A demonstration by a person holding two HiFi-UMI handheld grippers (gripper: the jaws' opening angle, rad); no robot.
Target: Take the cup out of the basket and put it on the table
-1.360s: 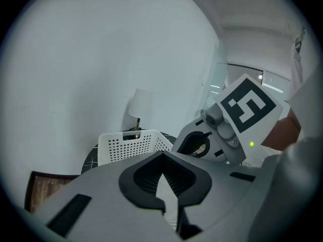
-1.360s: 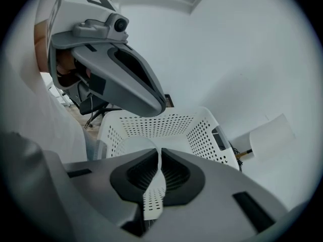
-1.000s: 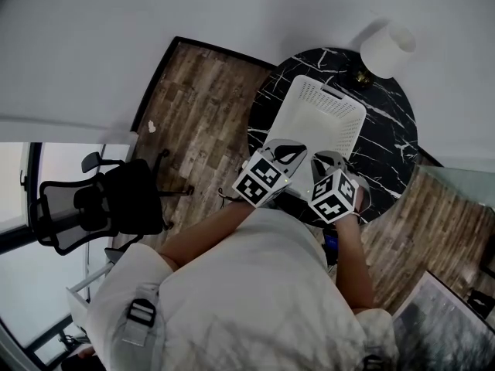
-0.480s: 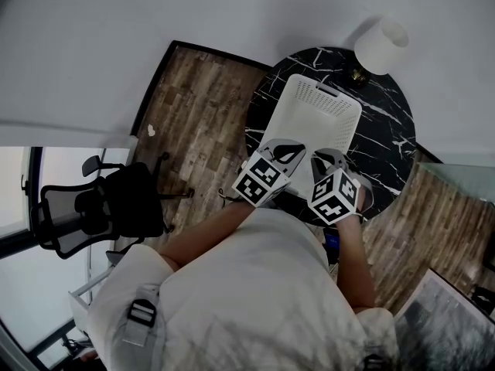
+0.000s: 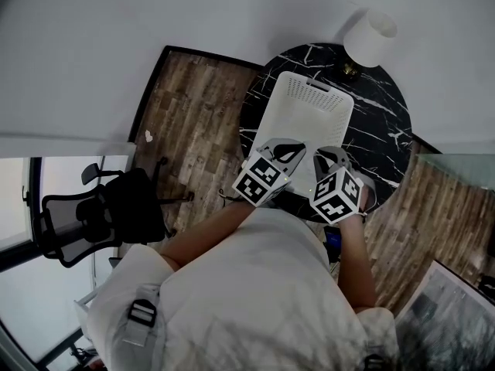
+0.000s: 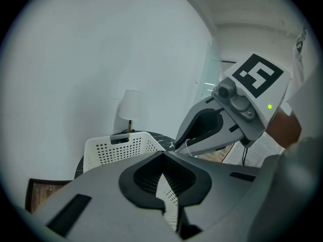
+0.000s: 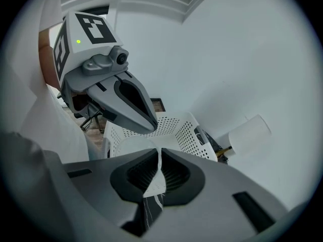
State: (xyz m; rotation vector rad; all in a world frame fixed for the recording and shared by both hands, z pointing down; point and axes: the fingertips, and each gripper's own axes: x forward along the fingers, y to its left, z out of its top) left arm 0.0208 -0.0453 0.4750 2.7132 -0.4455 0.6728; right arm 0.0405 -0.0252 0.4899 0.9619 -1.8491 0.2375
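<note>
Both tools are held low over the near end of the white perforated basket [image 5: 308,91], which sits on the round black marbled counter [image 5: 379,134]. A lamp [image 5: 370,37] stands at the counter's far right.

The left tool [image 5: 285,150] is narrowed to a slit, with nothing gripped; only the basket wall is seen through the gap. The right tool [image 5: 331,159] is likewise pinched nearly together and empty.

The cup is not made out in the head view. In the right gripper view a pale rounded shape [image 7: 132,146] is seen inside the basket's near end; it is probably the cup, but this cannot be confirmed. No cup is seen on the counter, so the pick is judged not yet begun.

Handling is a judgement only. The cup is likely light and rigid, with a smooth, slippery wall, and possibly breakable. A rim pinch is advised, one jaw inside and one outside, with the jaws widened first and the basket walls kept clear.
</note>
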